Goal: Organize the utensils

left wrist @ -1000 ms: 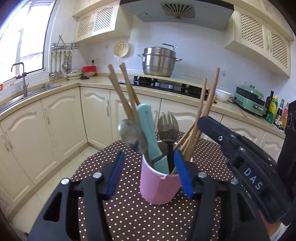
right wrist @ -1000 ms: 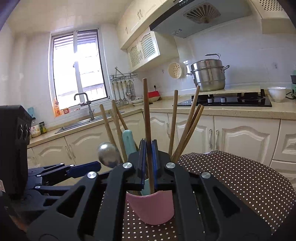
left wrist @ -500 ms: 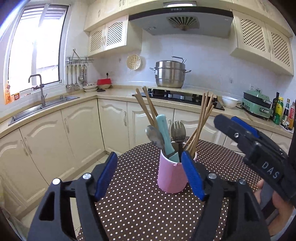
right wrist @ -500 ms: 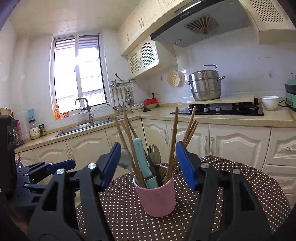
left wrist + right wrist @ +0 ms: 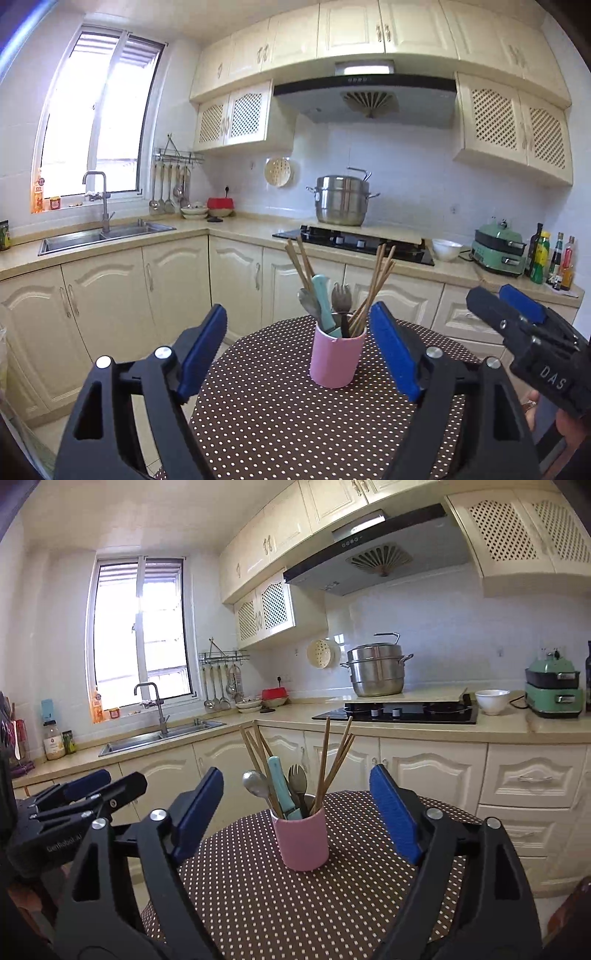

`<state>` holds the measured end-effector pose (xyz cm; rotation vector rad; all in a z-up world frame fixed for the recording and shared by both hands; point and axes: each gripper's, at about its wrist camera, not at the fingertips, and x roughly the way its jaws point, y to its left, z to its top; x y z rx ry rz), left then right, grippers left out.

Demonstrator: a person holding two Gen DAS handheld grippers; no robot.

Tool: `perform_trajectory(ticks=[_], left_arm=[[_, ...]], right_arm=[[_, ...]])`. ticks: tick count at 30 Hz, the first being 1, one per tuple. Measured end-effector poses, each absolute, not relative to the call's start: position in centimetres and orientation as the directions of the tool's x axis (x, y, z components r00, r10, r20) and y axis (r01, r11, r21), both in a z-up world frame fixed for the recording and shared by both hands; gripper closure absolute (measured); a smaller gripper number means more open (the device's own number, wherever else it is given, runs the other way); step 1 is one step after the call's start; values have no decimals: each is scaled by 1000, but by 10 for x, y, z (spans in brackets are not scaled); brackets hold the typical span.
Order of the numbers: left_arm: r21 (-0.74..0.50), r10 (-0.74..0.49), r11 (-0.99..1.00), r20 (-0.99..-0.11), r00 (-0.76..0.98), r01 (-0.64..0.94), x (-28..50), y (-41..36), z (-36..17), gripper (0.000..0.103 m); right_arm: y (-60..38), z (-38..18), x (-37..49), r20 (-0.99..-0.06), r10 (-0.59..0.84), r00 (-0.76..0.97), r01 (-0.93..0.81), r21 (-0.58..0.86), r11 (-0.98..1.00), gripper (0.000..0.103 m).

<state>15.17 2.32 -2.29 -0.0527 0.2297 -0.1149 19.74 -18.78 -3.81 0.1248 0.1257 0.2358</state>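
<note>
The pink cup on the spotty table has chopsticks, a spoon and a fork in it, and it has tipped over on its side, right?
Not quite. The pink cup is standing upright on the spotty table, not tipped over; the right wrist view shows it. The chopsticks, spoon and fork are in it, as you said.

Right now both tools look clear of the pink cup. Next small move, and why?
Probably just ease both back and stop. The left tool and right tool have just been opening, with nothing between their pads. The chopsticks, spoon, fork and teal-handled utensil all stand in the pink cup, upright on the dotted table. Nothing loose shows.
</note>
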Motion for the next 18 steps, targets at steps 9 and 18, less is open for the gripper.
perform_trajectory(ticks=[9,18], left_arm=[[-26,-124,992,-142,982,121,92,14,-5,16],[4,-103,995,-107,989,104,55,5,10,14]], right_arm=[[-178,-30,140,-90,208,974,-201,83,976,15],[-179,-19,107,-56,188,981,-185,56,981,13]])
